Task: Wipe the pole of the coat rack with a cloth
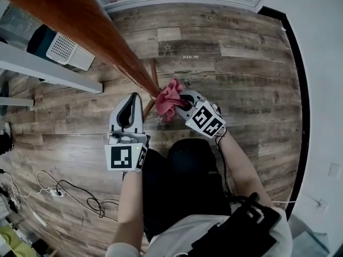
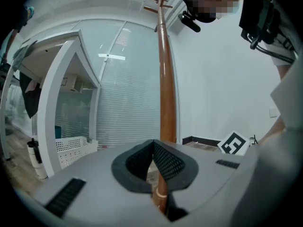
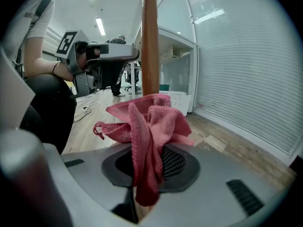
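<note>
Pole is standing upright, long axis vertical, pegs at top, running down to the wood floor. Pink cloth is sitting against its low end, with the right gripper pinching it. Left gripper is hanging just beside the pole, jaws pressed together, empty

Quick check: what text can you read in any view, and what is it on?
"KNOW": white print on a floor plank.
Other words on floor planks: too blurred to read.
The cubes on left gripper and right gripper: marker patterns only, no letters.
No print on cloth or pole.
</note>
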